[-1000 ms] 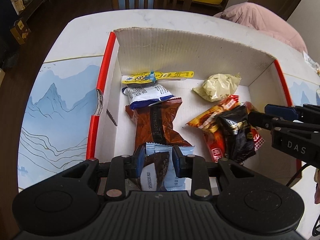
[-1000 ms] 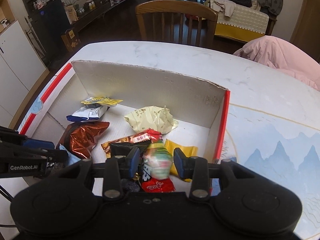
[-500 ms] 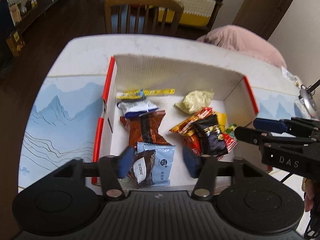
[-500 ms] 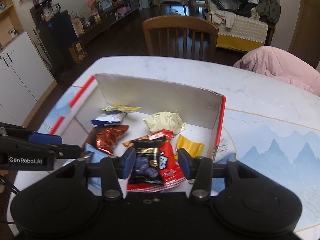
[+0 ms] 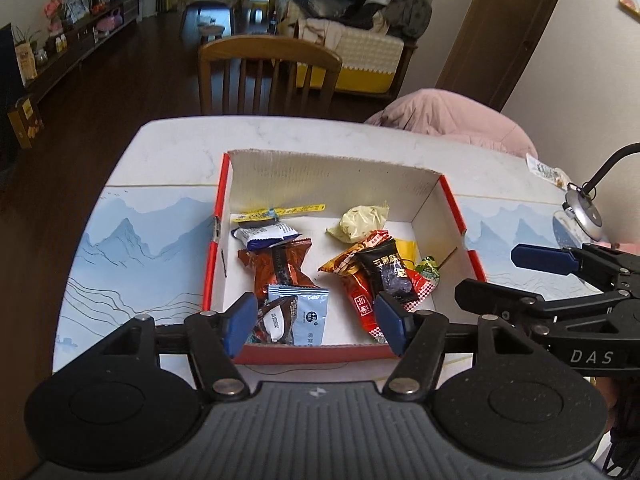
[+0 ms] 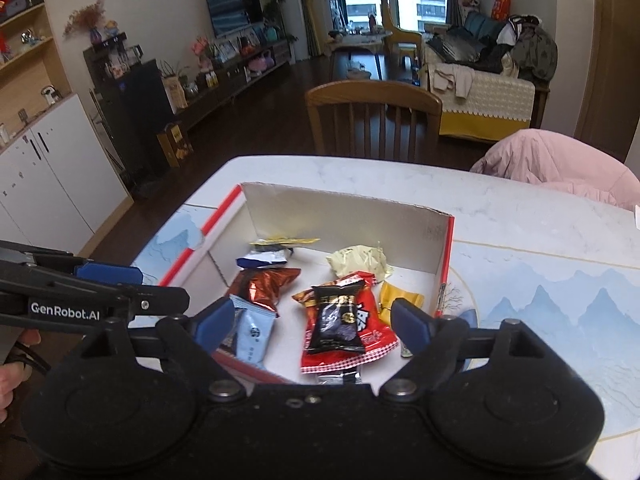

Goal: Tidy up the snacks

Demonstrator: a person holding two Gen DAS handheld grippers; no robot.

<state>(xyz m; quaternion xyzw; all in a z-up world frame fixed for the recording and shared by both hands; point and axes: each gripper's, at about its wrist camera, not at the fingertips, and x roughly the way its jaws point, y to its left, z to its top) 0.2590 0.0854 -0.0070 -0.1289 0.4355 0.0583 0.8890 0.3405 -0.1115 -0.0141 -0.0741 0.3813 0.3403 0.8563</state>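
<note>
Your left gripper [image 5: 316, 322] and right gripper [image 6: 314, 326] are opening, holding nothing, above the box [image 5: 452, 208] (wooden chair [image 5: 270, 74] behind).

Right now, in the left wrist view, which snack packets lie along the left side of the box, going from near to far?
Light blue packet → brown foil packet → white and dark blue packet → thin yellow stick packet, next to the box's far wall.
</note>
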